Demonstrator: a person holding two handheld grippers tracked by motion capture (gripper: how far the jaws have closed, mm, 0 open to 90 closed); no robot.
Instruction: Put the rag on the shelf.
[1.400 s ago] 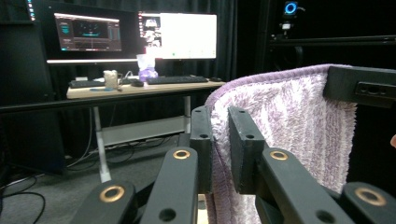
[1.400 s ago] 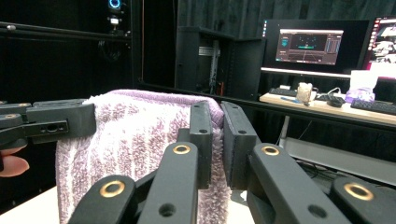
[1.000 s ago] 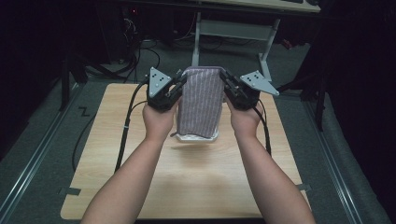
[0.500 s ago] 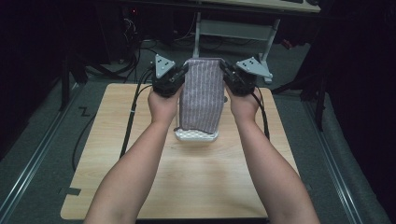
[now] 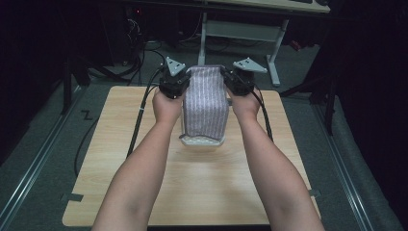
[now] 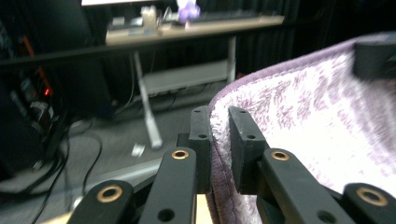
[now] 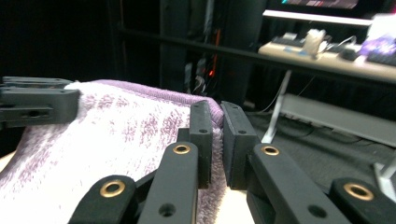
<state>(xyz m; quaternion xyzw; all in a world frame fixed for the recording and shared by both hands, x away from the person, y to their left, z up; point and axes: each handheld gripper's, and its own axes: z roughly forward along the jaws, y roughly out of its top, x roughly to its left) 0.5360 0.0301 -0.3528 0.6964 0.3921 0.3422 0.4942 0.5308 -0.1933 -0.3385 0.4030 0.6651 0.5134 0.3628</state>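
A purple-and-white striped towel (image 5: 206, 103) hangs stretched between my two grippers above the far half of the wooden table (image 5: 120, 183). My left gripper (image 5: 185, 77) is shut on the towel's left top corner; in the left gripper view the purple hem (image 6: 219, 154) runs between the pads of that gripper (image 6: 219, 126). My right gripper (image 5: 225, 76) is shut on the right top corner, and the right gripper view shows the towel (image 7: 116, 140) pinched in the right gripper (image 7: 217, 122). The towel's lower end rests folded on the table (image 5: 202, 140).
A desk frame with white legs (image 5: 274, 48) stands beyond the table's far edge. Cables (image 5: 139, 115) trail from the grippers across the table's left and right sides. Dark floor surrounds the table, with a rail (image 5: 29, 168) along the left.
Both hands have carried the towel's top edge away from the person toward the far edge of the table. More of the towel now hangs lifted off the tabletop.
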